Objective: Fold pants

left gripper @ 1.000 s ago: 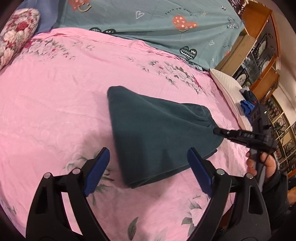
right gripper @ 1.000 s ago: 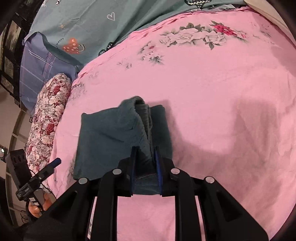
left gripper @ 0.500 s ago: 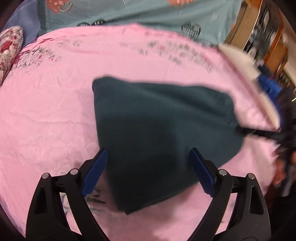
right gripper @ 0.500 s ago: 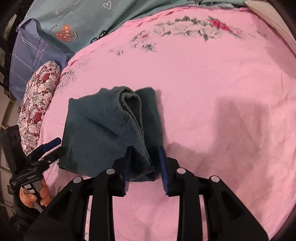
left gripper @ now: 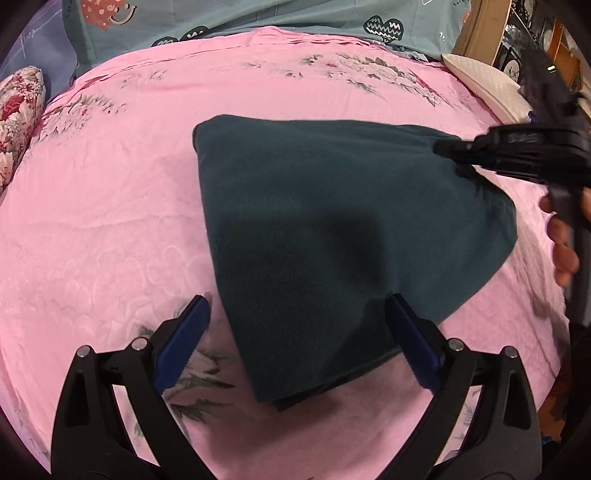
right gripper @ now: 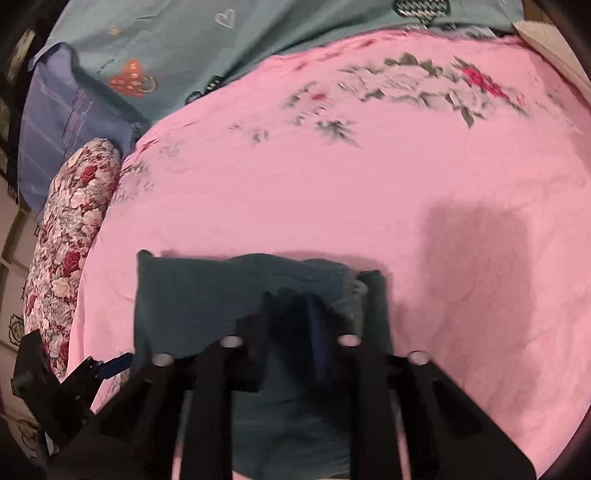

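Dark teal pants lie folded into a flat wedge on the pink bedspread. My left gripper hovers over their near corner. Its jaws are opening wide, the cloth lies below and between the blue pads, and they do not press it. My right gripper comes in from the right, held by a hand. It is shut, tips against the pants' far right corner. In the blurred right wrist view the right gripper sits low over the pants. No cloth shows clamped between its fingers.
A floral bolster lies at the bed's left edge. A teal quilt with heart prints runs along the back. A white pillow and a wooden cabinet stand at the right.
My right gripper let go of the raised waistband, closed again and slid over the pants, which now lie flatter. My left gripper sank closer to the cloth and its jaws widened.
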